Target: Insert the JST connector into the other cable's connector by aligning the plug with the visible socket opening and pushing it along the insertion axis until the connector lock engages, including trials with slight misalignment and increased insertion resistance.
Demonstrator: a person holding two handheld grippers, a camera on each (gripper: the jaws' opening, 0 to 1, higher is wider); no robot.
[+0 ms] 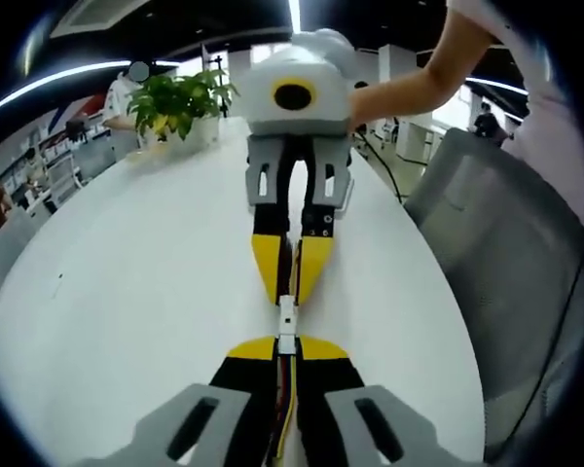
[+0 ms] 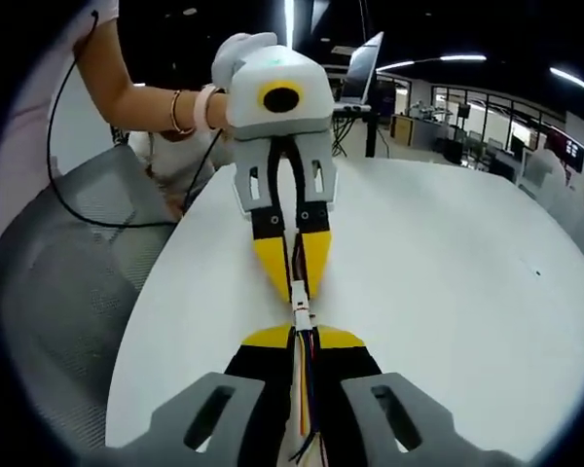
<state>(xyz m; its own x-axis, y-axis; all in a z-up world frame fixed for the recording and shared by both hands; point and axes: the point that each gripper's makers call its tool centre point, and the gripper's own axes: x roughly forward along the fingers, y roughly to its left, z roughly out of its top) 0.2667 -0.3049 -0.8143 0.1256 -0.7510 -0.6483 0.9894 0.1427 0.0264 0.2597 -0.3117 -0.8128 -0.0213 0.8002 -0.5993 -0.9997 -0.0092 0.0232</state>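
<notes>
Your left hand-held gripper (image 1: pixel 287 345) is clamped on a cable, its yellow tips closed either side of the wires, with the white JST connector (image 1: pixel 287 323) standing just past them. Your right hand-held gripper (image 2: pixel 302 336) is likewise closed on the other cable (image 2: pixel 306 389), whose red, yellow and dark wires run back between its jaws. The two grippers face each other nose to nose, and the connector bodies (image 2: pixel 301 309) meet in the short gap between the tips, above the white worktop (image 1: pixel 136 282).

Whether the lock has caught cannot be read from either view; I judge the mating begun but not confirmed. To finish well, keep both jaw lines on one straight axis, press squarely, and do not twist if resistance rises; ease back and realign rather than force a skewed plug.

Room is adequate. The worktop lies bare on both flanks of the grippers. Its curved edge runs close on the side of the grey mesh chair (image 1: pixel 506 253), so keep your elbows clear there. A potted plant (image 1: pixel 180 102) stands well apart at the far end.
</notes>
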